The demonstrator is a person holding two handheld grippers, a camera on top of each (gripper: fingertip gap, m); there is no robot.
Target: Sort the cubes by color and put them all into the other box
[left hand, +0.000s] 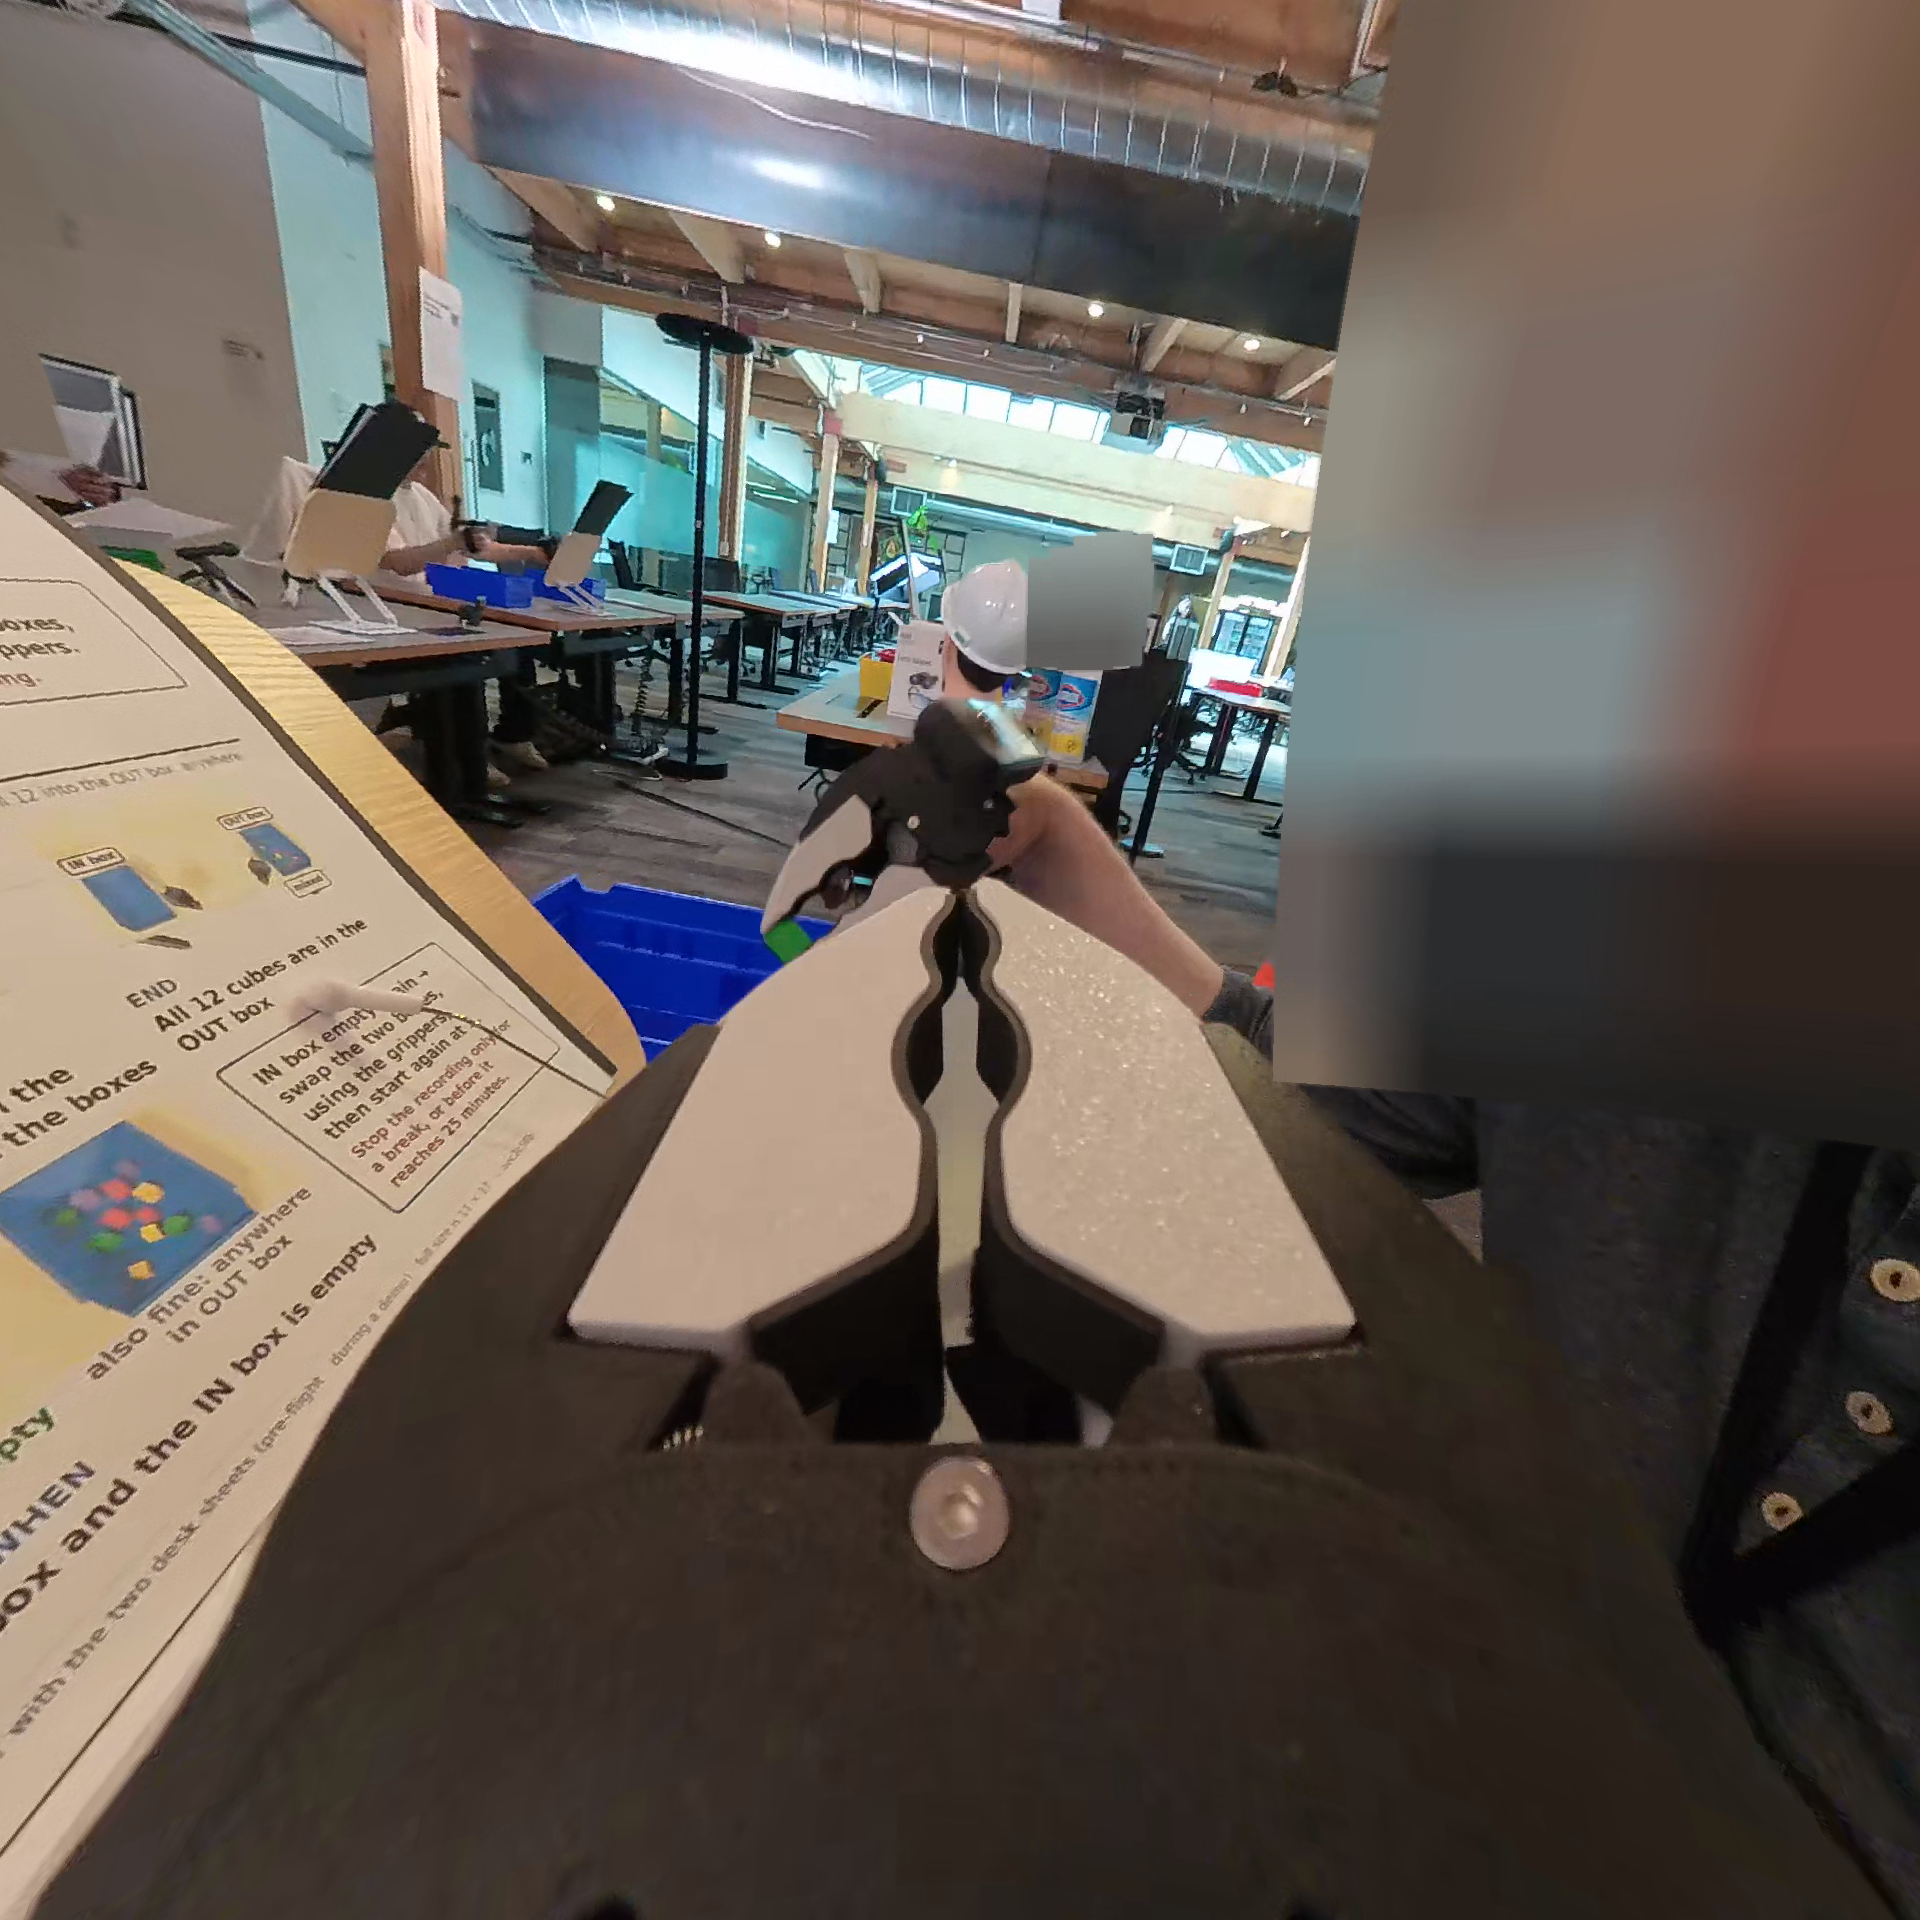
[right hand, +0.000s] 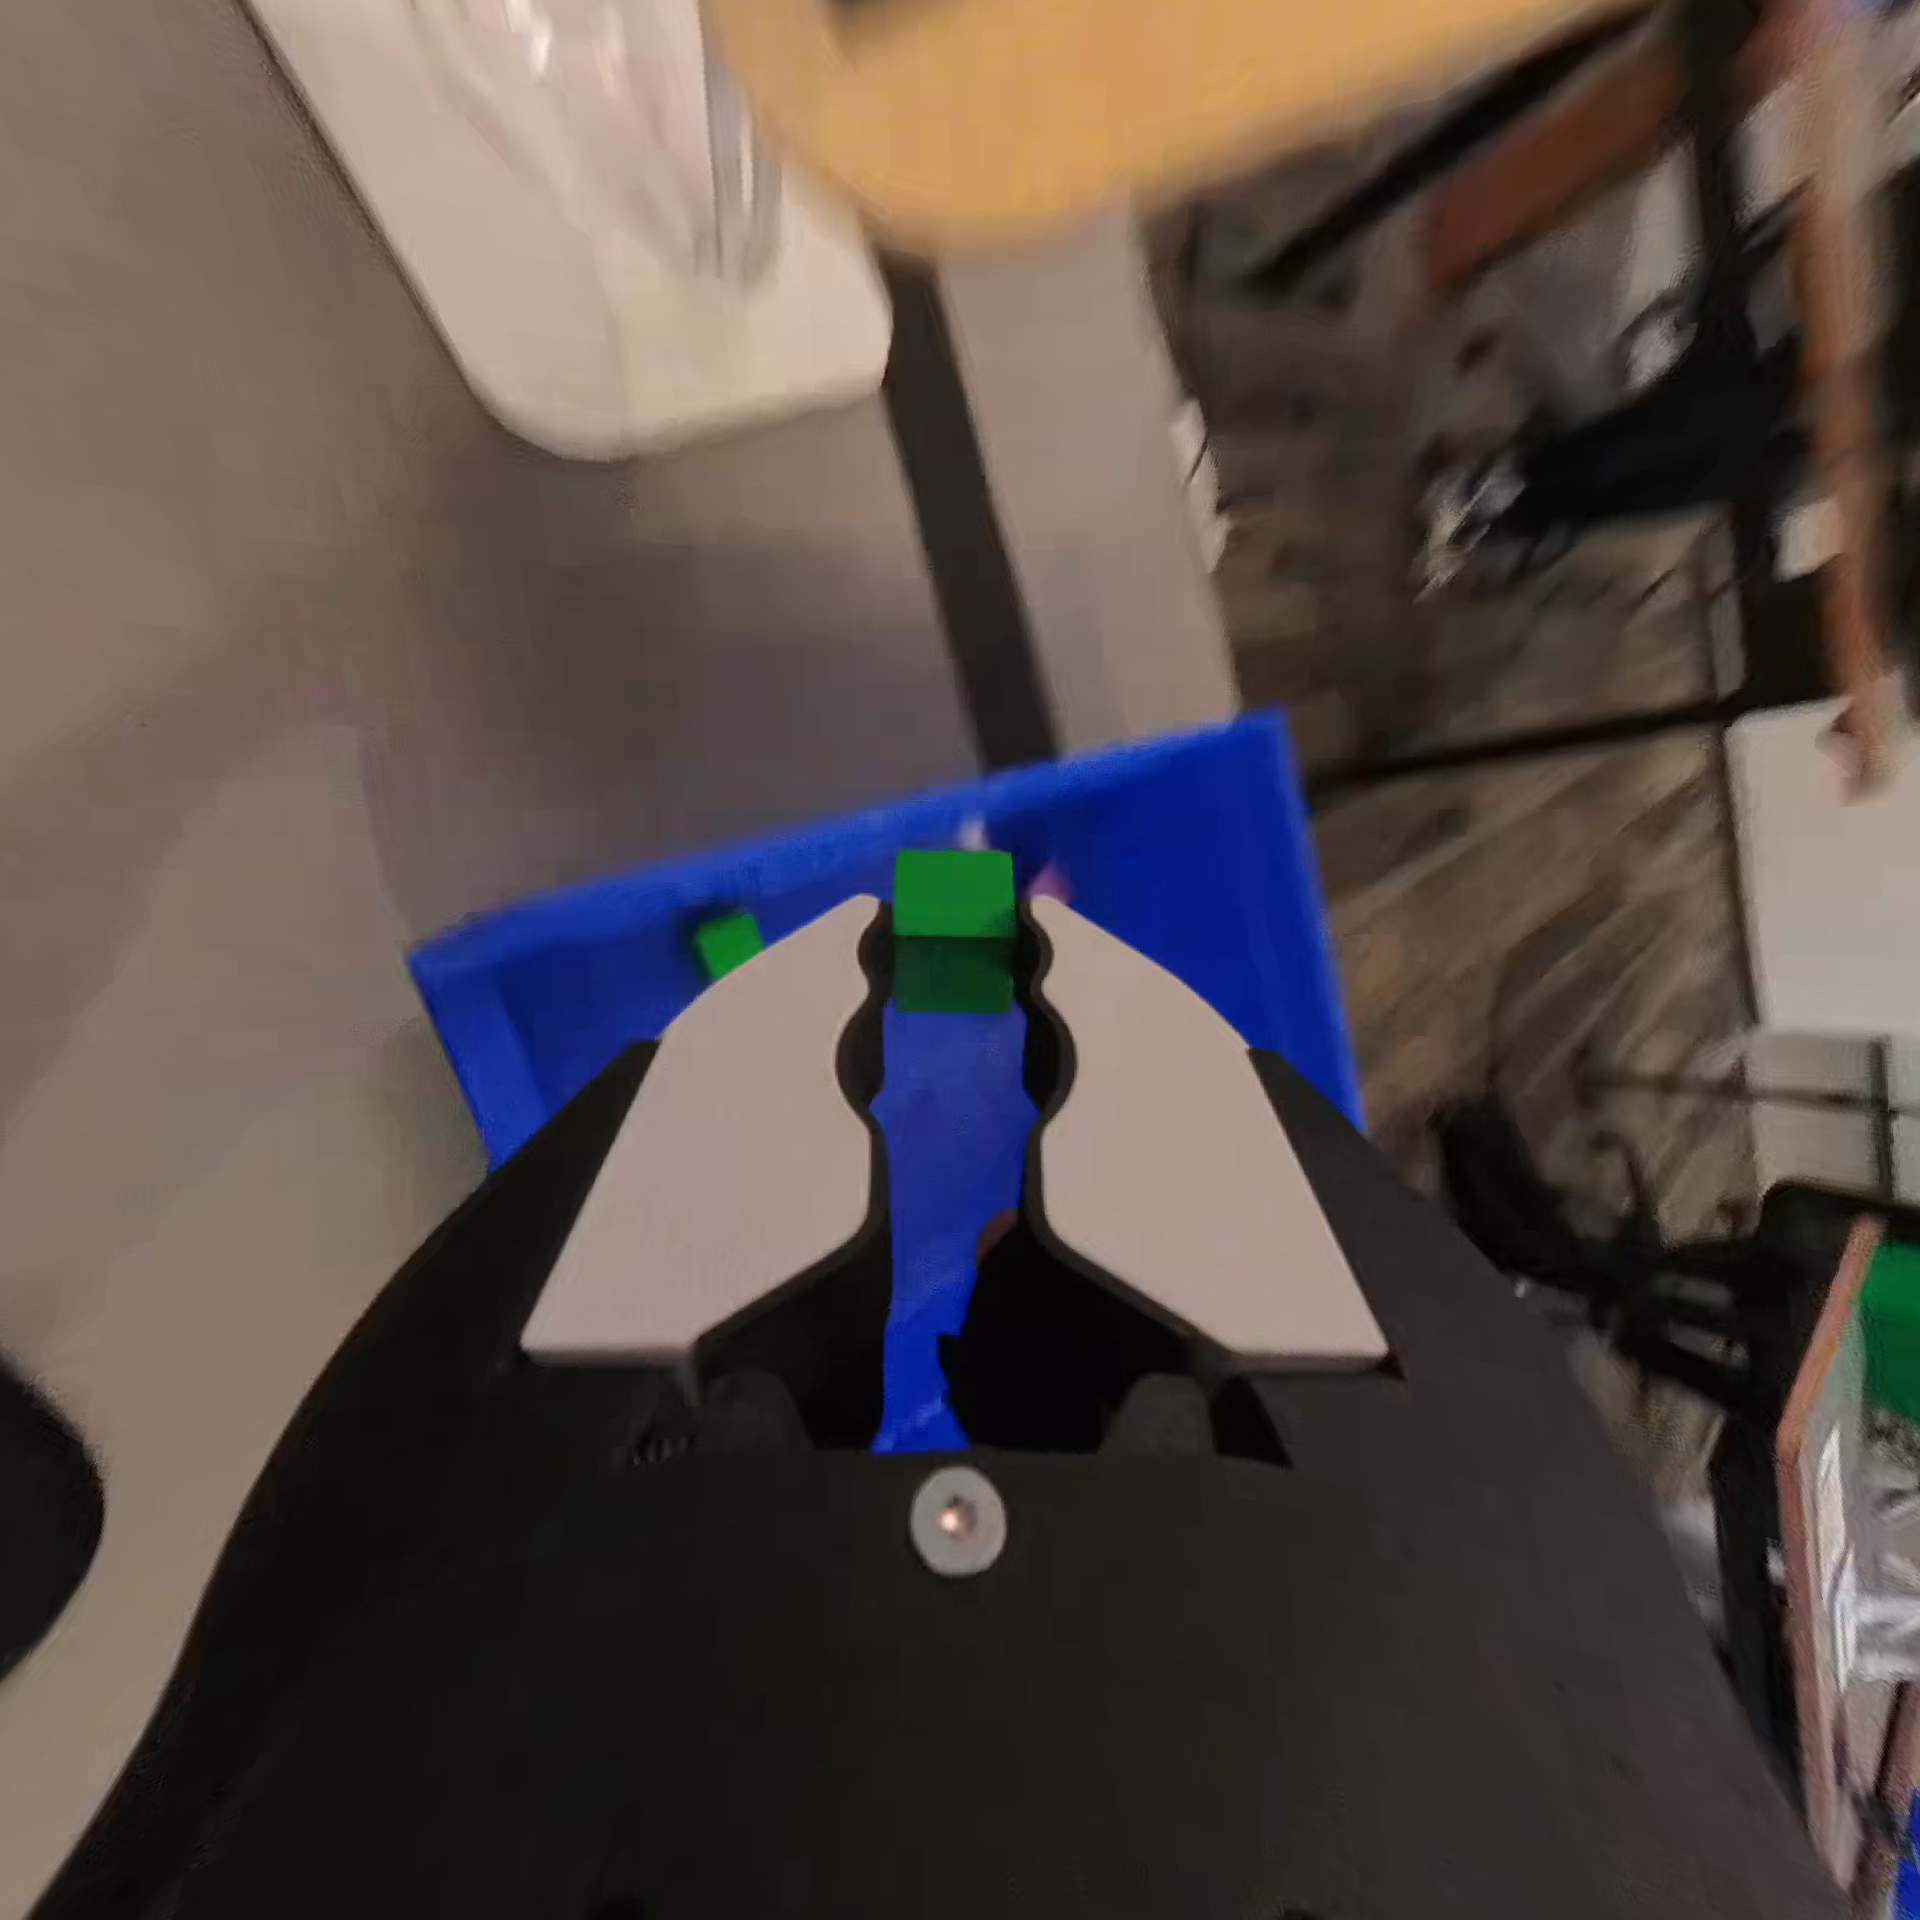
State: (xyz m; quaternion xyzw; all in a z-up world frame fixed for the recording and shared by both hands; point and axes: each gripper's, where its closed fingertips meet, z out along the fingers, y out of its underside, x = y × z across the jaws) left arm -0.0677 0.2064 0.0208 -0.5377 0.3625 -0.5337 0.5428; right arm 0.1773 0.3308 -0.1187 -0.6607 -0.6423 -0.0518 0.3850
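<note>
My right gripper (right hand: pixel 954 920) is shut on a green cube (right hand: pixel 953 914), pressed between both pads, above a blue box (right hand: pixel 1195 883). A second green cube (right hand: pixel 727 943) lies in that box at the left, and a purple bit (right hand: pixel 1049 883) shows beside the right fingertip. My left gripper (left hand: pixel 961 902) is shut with nothing between its fingertips, raised and pointing across the room. In the left wrist view the right gripper (left hand: pixel 821 914) shows ahead, holding the green cube (left hand: pixel 787 940) over the blue box (left hand: pixel 644 956).
An instruction sheet on a tan board (left hand: pixel 208 1039) stands at the left. The grey table top (right hand: pixel 260 675) lies around the box. A person's hand and sleeve (left hand: pixel 1101 883) hold the right gripper. Desks and people fill the room beyond.
</note>
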